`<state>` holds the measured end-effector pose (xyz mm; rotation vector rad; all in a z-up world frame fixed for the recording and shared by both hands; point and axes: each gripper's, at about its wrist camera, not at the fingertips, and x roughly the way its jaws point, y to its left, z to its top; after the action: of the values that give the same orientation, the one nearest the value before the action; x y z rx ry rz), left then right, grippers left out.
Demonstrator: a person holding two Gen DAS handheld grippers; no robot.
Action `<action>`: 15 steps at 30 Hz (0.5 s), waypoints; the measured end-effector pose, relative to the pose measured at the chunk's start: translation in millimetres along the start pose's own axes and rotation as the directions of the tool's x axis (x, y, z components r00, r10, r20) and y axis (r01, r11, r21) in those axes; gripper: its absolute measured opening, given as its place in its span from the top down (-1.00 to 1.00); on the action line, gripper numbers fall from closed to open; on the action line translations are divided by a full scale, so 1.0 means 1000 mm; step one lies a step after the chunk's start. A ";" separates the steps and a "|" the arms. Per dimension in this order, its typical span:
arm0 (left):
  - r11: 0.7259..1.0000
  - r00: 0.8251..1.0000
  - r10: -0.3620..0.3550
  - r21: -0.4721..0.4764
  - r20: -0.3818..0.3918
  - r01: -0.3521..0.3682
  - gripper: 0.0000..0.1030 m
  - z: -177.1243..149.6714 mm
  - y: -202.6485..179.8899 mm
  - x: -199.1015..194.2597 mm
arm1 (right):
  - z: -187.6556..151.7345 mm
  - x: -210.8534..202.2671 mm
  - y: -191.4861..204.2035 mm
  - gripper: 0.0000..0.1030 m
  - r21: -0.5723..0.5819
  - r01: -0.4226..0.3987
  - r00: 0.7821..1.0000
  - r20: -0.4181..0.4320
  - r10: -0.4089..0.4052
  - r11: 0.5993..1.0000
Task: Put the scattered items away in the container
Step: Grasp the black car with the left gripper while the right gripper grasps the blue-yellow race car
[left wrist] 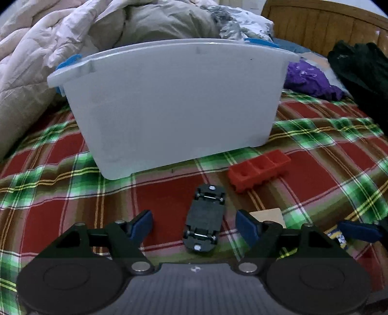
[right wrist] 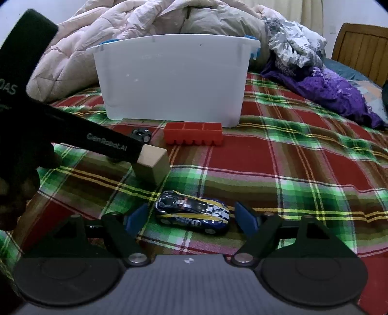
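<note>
A white plastic bin (left wrist: 174, 106) stands on the plaid bedspread; it also shows in the right wrist view (right wrist: 172, 77). My left gripper (left wrist: 194, 224) is open, its blue pads on either side of an upside-down black toy car (left wrist: 203, 218), apart from it. My right gripper (right wrist: 189, 216) is open around a blue and yellow toy car (right wrist: 192, 212) lying sideways between the pads. A red brick-shaped tray (left wrist: 259, 169) lies in front of the bin, also in the right wrist view (right wrist: 193, 133). A wooden block (right wrist: 152, 166) sits beside the left gripper's body (right wrist: 72, 135).
Crumpled pink and beige quilts (left wrist: 60, 36) pile behind the bin. Purple cloth (right wrist: 327, 92) and dark clothing (left wrist: 359, 72) lie at the right, before a wooden headboard (left wrist: 315, 21). The plaid bedspread (right wrist: 291, 169) stretches to the right.
</note>
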<state>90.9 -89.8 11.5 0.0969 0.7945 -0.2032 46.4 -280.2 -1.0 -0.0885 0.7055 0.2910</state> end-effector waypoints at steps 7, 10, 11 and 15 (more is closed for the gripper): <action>0.996 0.998 -0.070 0.063 0.005 0.069 0.21 -0.004 -0.006 -0.006 | 0.000 0.001 0.002 -0.35 -0.008 0.006 1.000 0.004 -0.006 1.000; 0.996 0.997 -0.080 0.035 0.014 0.079 0.29 -0.006 -0.001 -0.005 | 0.000 0.000 0.003 -0.34 -0.010 -0.005 1.000 0.007 0.005 1.000; 0.996 0.996 -0.084 0.021 0.015 0.083 0.35 -0.006 0.001 -0.005 | 0.000 0.000 0.003 -0.34 -0.009 -0.006 1.000 0.008 0.006 1.000; 0.994 0.994 -0.110 0.007 0.016 0.110 0.35 -0.004 0.002 -0.006 | 0.001 0.000 0.000 -0.34 0.016 -0.004 1.000 0.011 0.004 1.000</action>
<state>84.4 -85.9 13.3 0.0569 0.7840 -0.3106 46.8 -280.2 -0.4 -0.0705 0.6967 0.2892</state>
